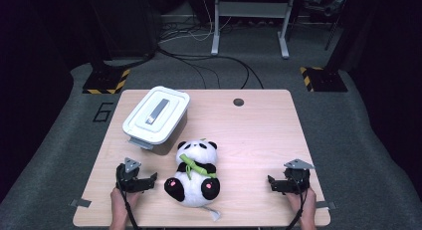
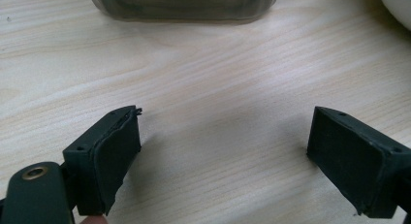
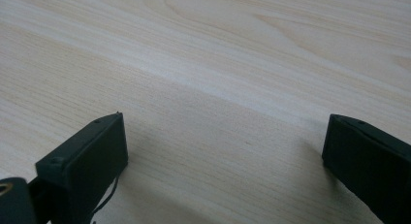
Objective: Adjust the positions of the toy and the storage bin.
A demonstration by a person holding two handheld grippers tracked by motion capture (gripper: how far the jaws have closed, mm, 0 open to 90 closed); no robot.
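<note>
A plush panda [image 1: 195,172] is lying on its back near the front edge of the pale wooden surface [image 1: 259,140], between the two grippers, its head pointing away from the person and a green strip lying across its chest. A small grey tag is sticking out from under it at the front; no writing on it can be read.

The left gripper [image 1: 135,180] is resting on the surface just beside the panda's left side, apart from it, with a hand [image 1: 121,204] holding it from behind. In the left gripper view its jaws are standing wide apart with bare wood between them, gripping nothing.

The right gripper [image 1: 287,182] is sitting well apart from the panda near the surface's right edge. Its jaws are likewise spread wide over bare wood, holding nothing.

A lidded box [image 1: 157,119] with a white lid and grey walls is standing behind the panda's head, towards the left rear. A grey label strip is lying on its lid; its print is too small to read. On the floor left of the surface a large "6" [image 1: 103,112] is marked.
</note>
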